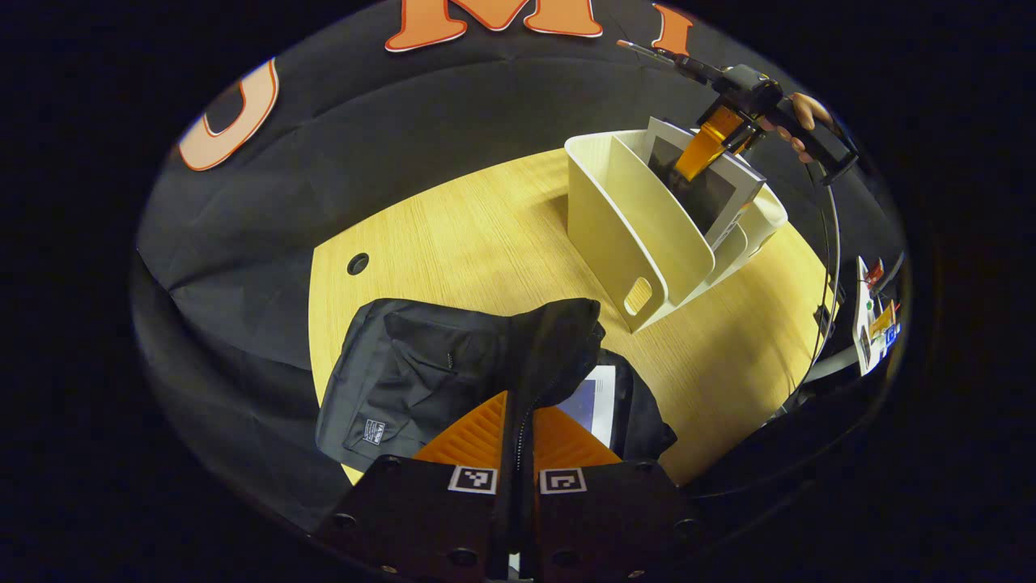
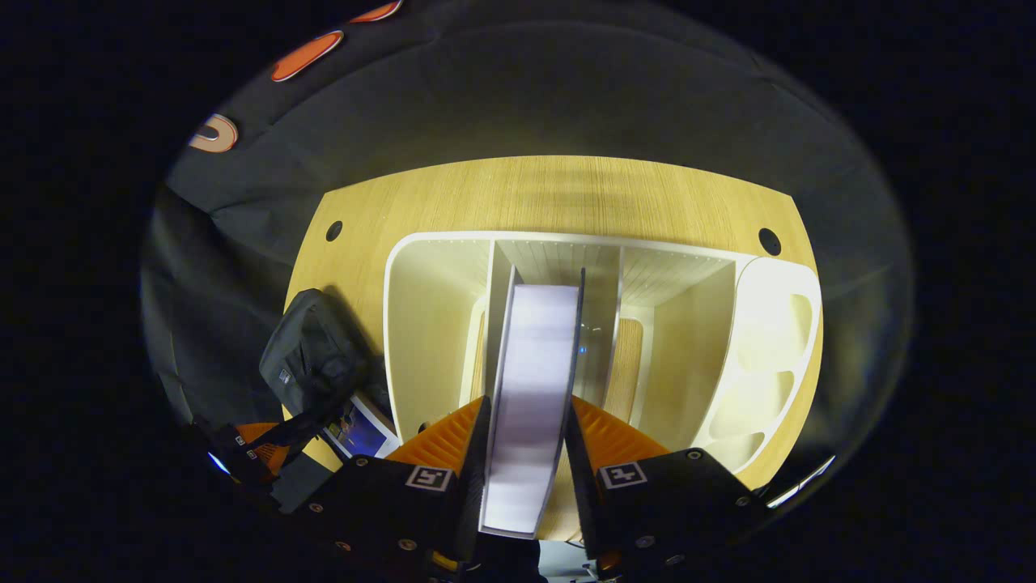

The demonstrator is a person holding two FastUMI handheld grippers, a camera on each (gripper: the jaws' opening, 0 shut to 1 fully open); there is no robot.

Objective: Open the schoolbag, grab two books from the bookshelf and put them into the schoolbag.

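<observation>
L gripper (image 1: 518,421), bottom centre of the left gripper view: both fingers are pinched together on the black flap of the schoolbag (image 1: 421,380), at the zipper edge, holding the flap up. The bag lies on the wooden table (image 1: 453,235), lower centre of frame, w/ its mouth open to the right. A book (image 1: 597,397) w/ a blue-and-white cover lies inside the opening, just right of the fingers.

Bookshelf (image 1: 623,227), a white divided organizer, stands upper right of centre in that view, well apart from the bag. R gripper (image 1: 708,146) is at the top right, held by a hand (image 1: 801,121), clamped on a second book (image 1: 712,190) that sticks up tilted out of the shelf's slots.

In the right gripper view the R gripper's fingers, bottom centre, are closed on both faces of that book, seen edge-on as a pale page block running up the middle of the frame. It sits in a middle slot of the shelf, between two dividers. The bag w/ the first book is at lower left of that frame, beside the shelf's left wall, L gripper gripping its flap. Table has a round cable hole near each far corner.
</observation>
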